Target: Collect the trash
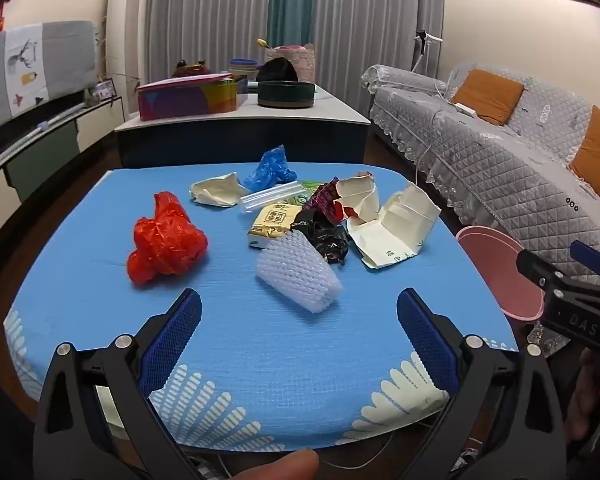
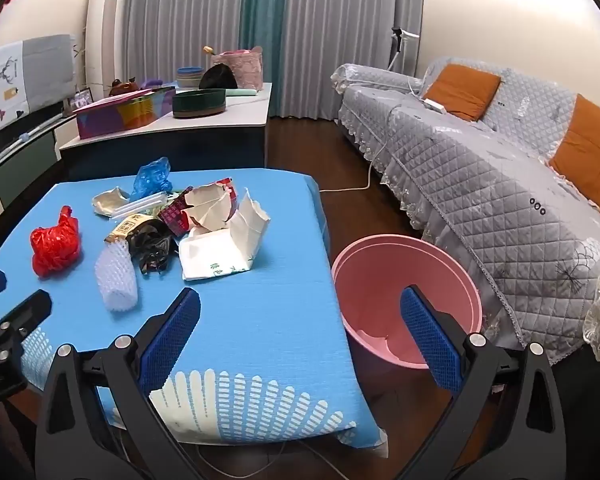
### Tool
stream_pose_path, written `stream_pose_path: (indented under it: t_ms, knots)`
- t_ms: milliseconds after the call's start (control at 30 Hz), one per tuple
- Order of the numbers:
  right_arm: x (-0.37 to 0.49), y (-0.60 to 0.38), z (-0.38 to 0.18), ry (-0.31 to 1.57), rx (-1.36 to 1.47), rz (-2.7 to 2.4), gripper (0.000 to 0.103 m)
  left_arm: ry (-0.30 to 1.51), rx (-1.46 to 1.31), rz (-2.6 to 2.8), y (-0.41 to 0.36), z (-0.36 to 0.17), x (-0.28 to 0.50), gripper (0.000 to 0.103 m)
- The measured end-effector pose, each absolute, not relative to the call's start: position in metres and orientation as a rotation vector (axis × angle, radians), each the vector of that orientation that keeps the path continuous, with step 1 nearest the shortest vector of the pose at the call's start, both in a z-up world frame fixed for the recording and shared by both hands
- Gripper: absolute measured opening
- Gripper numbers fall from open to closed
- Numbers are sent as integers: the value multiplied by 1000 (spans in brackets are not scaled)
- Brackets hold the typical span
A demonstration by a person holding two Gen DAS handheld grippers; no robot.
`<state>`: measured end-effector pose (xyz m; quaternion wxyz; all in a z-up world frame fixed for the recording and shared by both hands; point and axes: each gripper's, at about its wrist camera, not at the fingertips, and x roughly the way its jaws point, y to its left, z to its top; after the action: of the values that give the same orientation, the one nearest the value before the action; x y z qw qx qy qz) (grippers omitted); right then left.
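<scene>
On my blue-clothed worktop (image 1: pixel 100 280), left to right: crumpled red plastic bag (image 1: pixel 164 240), white foam mesh sleeve (image 1: pixel 298 276), torn white carton (image 1: pixel 396 228). Round pink plastic bin (image 2: pixel 384 276) stands on the floor beside it, grey quilted sofa (image 2: pixel 480 184) beyond. My left hand-held gripper (image 1: pixel 299 332) and right hand-held gripper (image 2: pixel 300 332) gape empty.

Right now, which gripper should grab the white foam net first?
Probably left. The left gripper is open and faces the foam net just ahead of its fingers. The right gripper is open too, but sits toward the pink bin.
</scene>
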<state>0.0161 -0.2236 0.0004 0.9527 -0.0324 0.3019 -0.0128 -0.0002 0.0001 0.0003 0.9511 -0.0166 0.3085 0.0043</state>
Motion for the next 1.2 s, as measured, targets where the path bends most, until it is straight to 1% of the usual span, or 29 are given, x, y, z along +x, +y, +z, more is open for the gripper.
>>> stream_pose_path:
  t_ms: [167,367,1200]
  knots:
    - [15,-222,1,587,-80,-58,98,639,-39,26,-14,-1,3,95]
    - [19,-221,1,620,-68,-63,98,659,-102,-30,1,-5,8,95]
    - [16,-216,3,626,-69,-47,98,651,-99,-6,8,-1,9,95]
